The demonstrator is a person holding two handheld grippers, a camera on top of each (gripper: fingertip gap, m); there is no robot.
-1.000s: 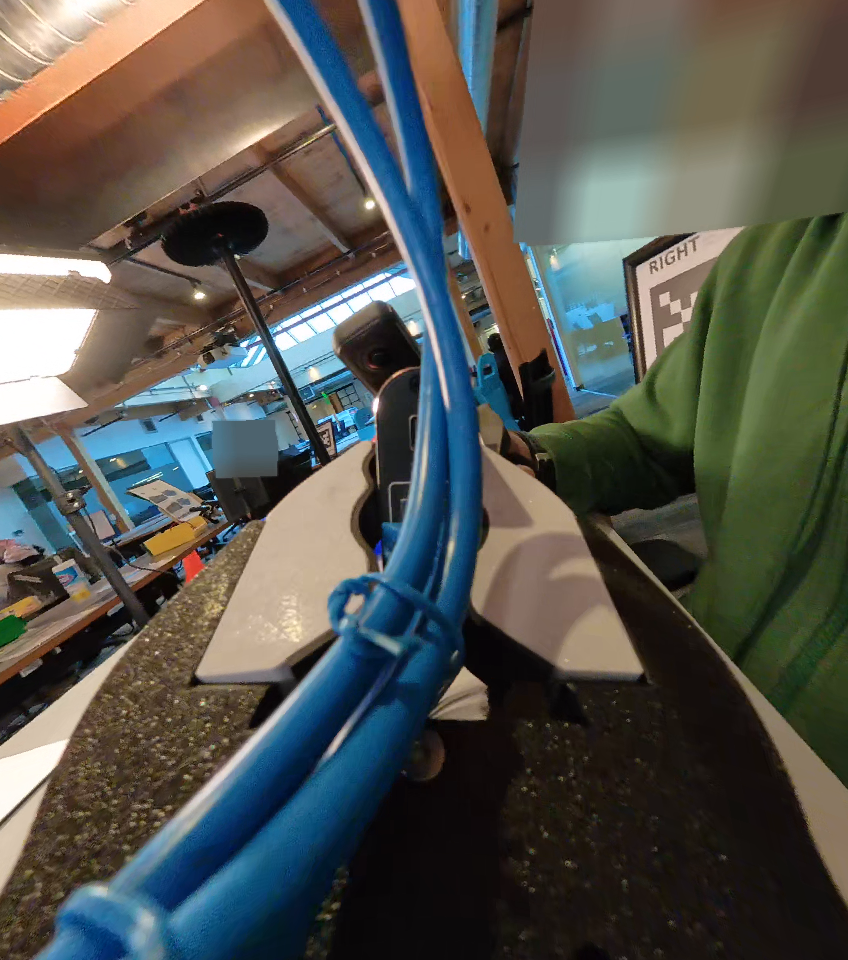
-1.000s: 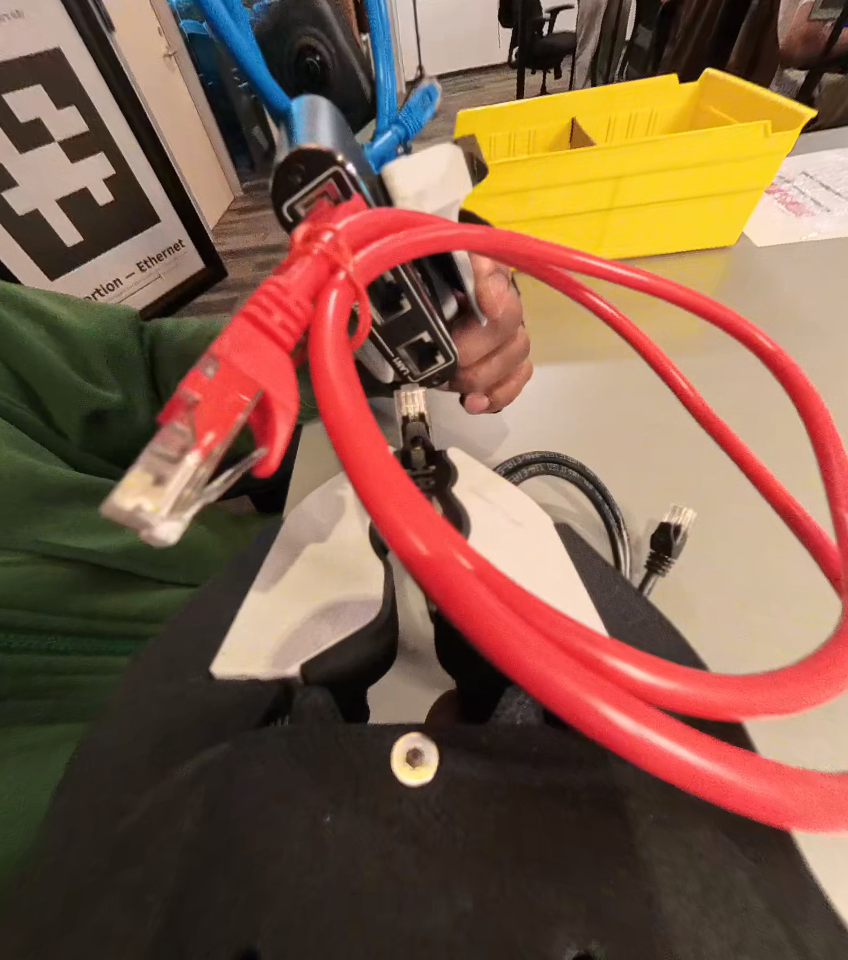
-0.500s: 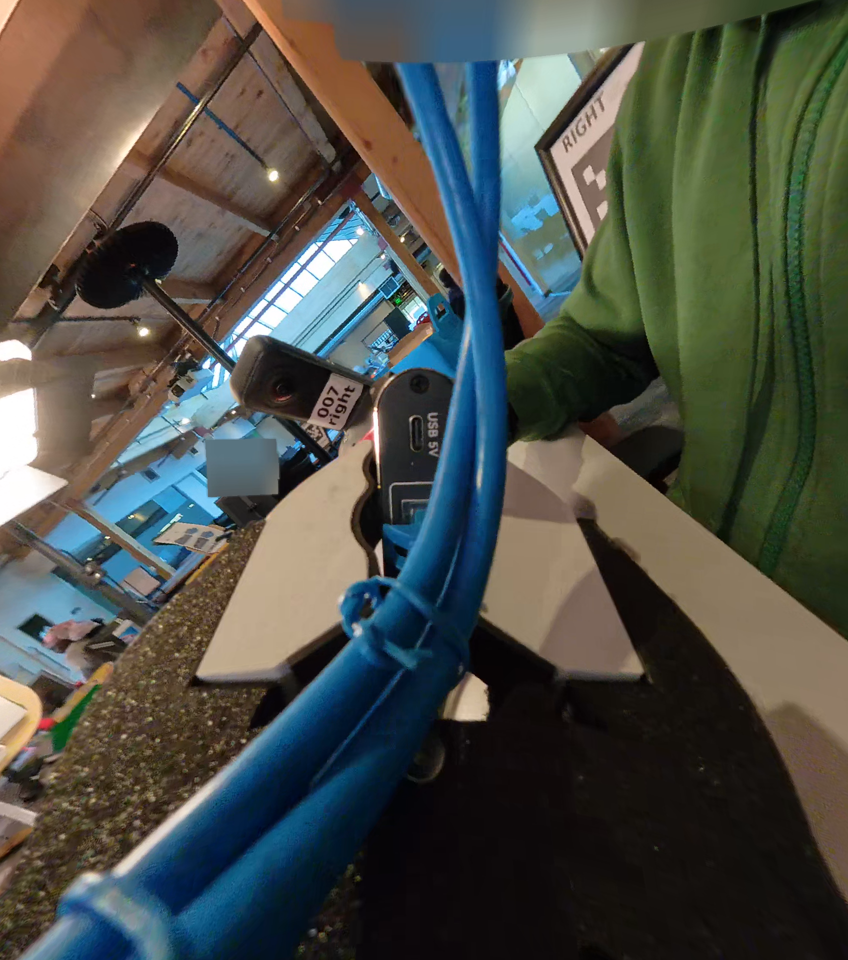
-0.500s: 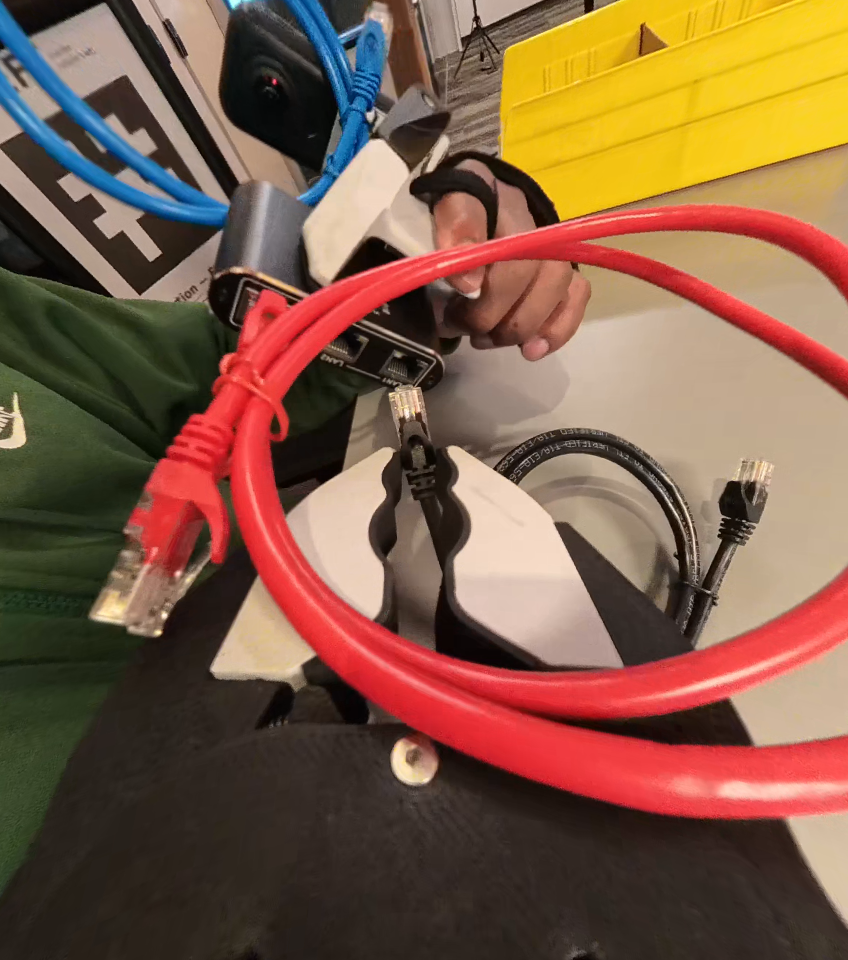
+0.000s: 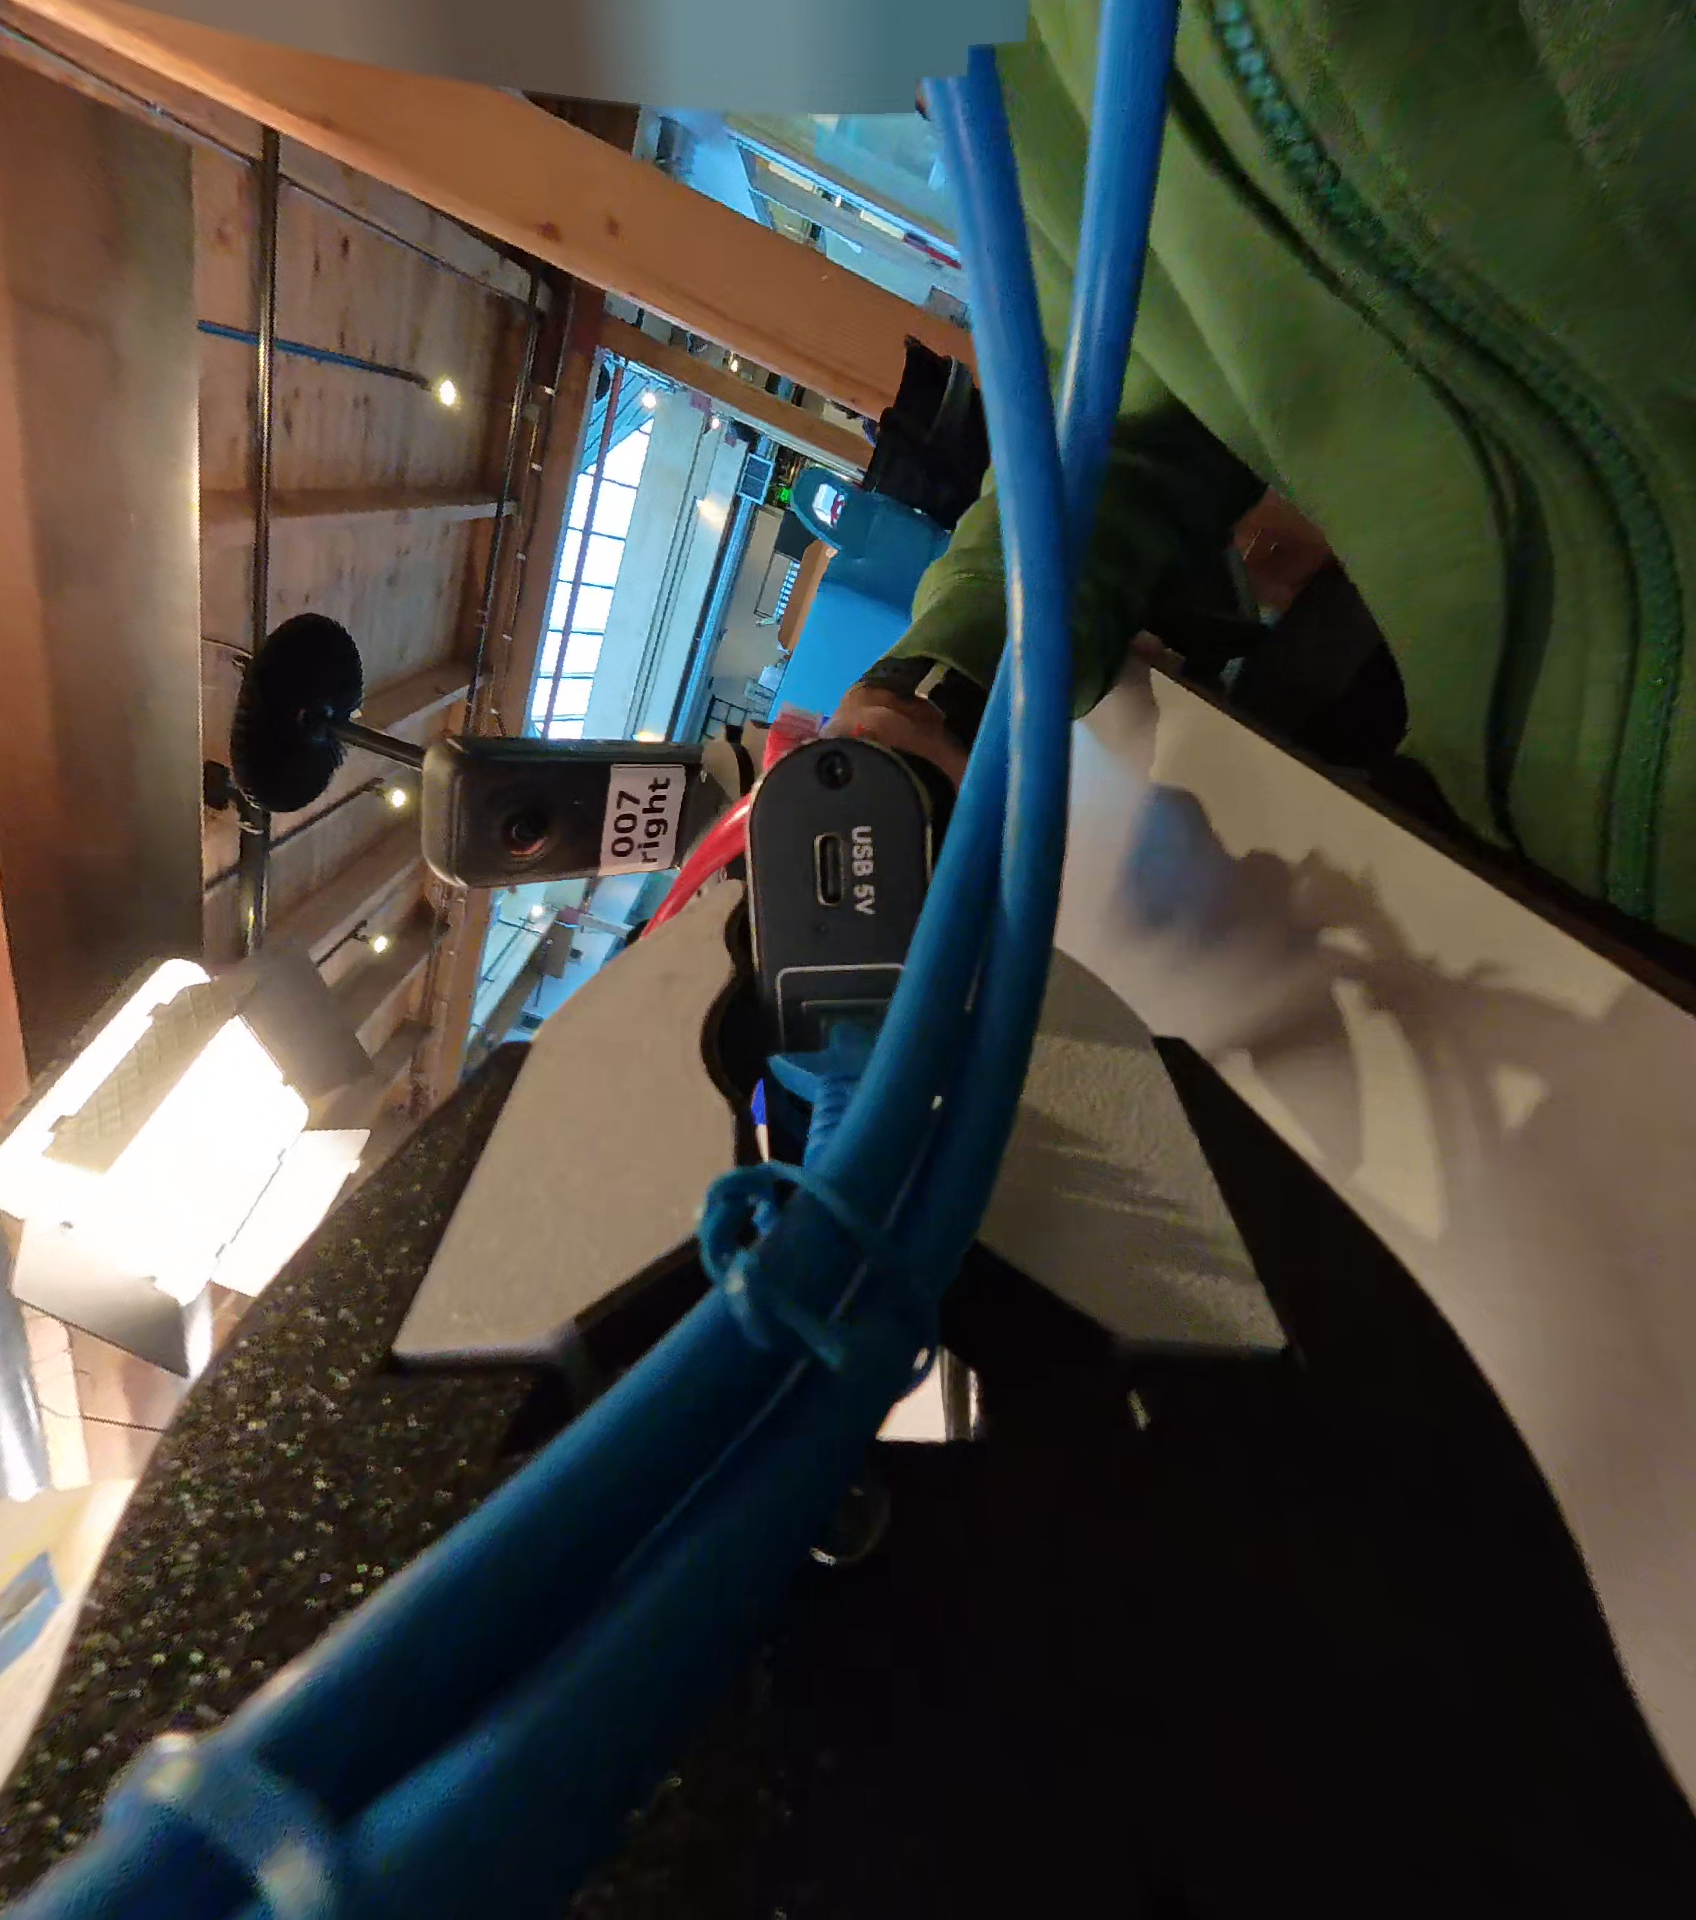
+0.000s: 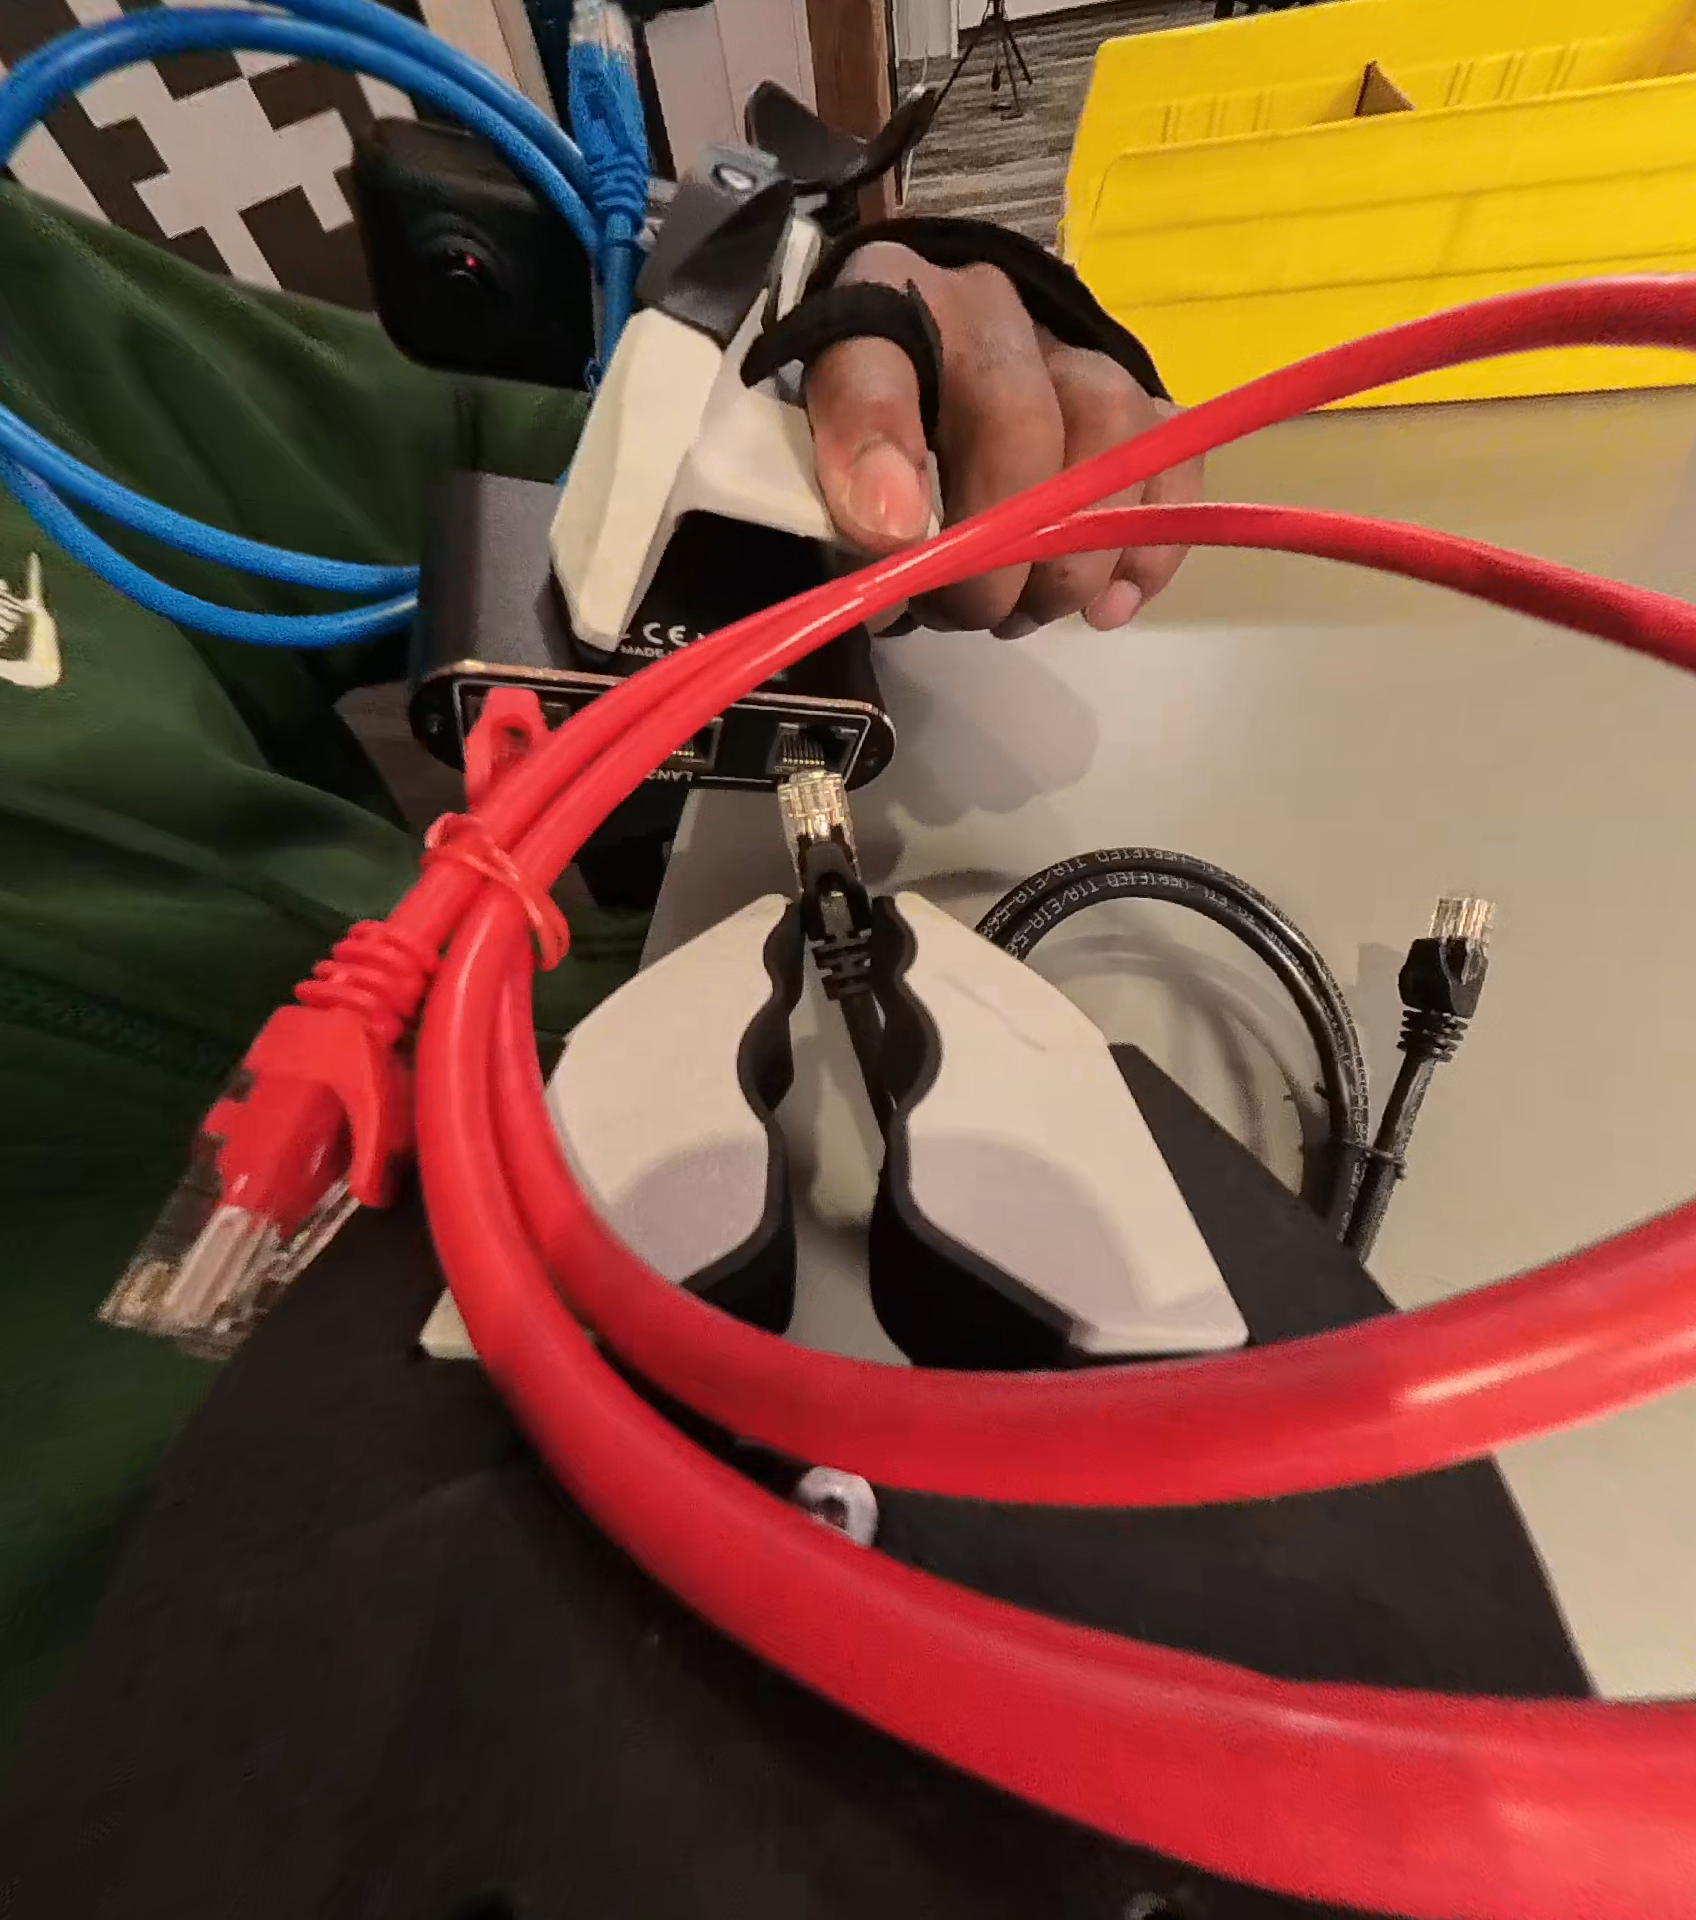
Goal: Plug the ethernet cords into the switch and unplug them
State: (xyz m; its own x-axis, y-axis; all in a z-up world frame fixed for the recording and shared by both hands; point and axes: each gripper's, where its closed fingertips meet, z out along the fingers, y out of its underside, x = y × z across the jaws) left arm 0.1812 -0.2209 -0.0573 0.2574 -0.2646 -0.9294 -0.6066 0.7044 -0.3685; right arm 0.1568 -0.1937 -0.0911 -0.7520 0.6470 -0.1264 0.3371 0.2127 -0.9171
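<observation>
Left hand-held gripper [image 5: 828, 1023]: its pale fingers are clamped on the small dark oval-ended ethernet switch [image 6: 662, 727], held in the air above the counter edge; in the right wrist view a person's hand [image 6: 989, 447] grips its handle.
Right hand-held gripper [image 6: 839, 977]: nearly closed, pinching the black ethernet cord [image 6: 1239, 914] just behind its clear plug [image 6: 813, 810].
Black plug: tip right at the rightmost port of the switch, not seated.
Black cord, remainder: coiled on the pale grey counter [image 6: 1446, 675], its second plug lying free.
Red ethernet cord [image 6: 1031, 1382]: tied loop, one end at the switch's left port, the other plug dangling loose.
Blue ethernet cord [image 5: 927, 1039]: tied loop, one end entering the switch's opposite face.
Yellow plastic bin [image 6: 1426, 187]: at the back of the counter.
</observation>
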